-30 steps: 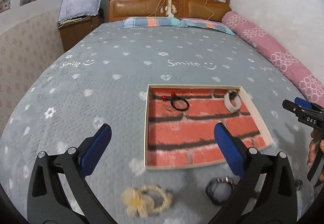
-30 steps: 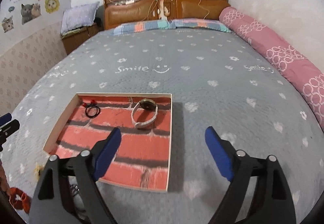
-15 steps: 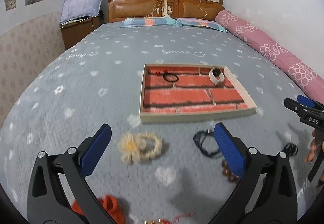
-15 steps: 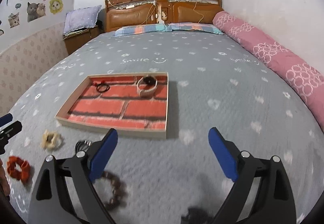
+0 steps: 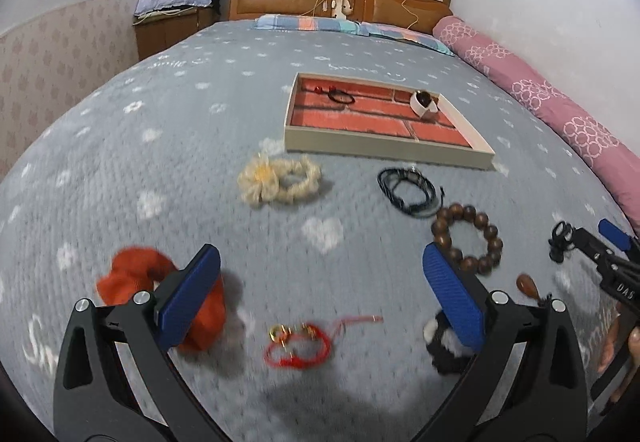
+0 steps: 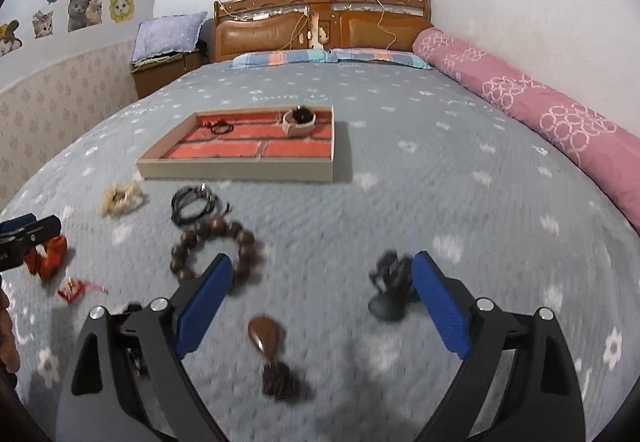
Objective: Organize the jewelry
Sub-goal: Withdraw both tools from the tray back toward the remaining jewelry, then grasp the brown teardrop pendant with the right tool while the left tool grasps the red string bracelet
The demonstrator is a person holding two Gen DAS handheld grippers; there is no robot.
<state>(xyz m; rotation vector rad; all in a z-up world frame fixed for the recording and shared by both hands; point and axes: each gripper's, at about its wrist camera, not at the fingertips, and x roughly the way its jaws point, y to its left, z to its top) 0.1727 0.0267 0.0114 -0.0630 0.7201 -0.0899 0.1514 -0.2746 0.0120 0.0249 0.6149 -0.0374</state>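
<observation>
Your bed (image 5: 200, 146) fills both views, its grey spread dotted with white flowers and hearts, with a pink bolster (image 6: 532, 102) along its far side and a wooden headboard (image 6: 320, 30) at the back.

The tray (image 5: 380, 146) sits near the middle of the spread, brick-red inside with a pale rim. It holds a white watch (image 5: 424, 104) toward its back right and a black band (image 5: 340, 97) with red beads toward its back left.

The rest of the jewelry lies loose on the spread, in front of the tray. The orange scrunchie (image 5: 132, 274) is partly behind your left gripper's near finger. The cream scrunchie (image 5: 278, 182) lies just in front of the tray, and the black cord (image 5: 408, 188) is beside it. The bead bracelet (image 5: 468, 238) lies next to the cord. The red string (image 5: 298, 346) with gold charms lies between your left fingers. A brown pendant (image 6: 266, 336) with a dark tassel lies between your right fingers, and a black clip (image 6: 390, 284) rests just beside the right one.

Your left gripper (image 5: 320, 298) hovers with its jaws spread wide, holding nothing. Your right gripper (image 6: 322, 306) is likewise spread apart and empty.
</observation>
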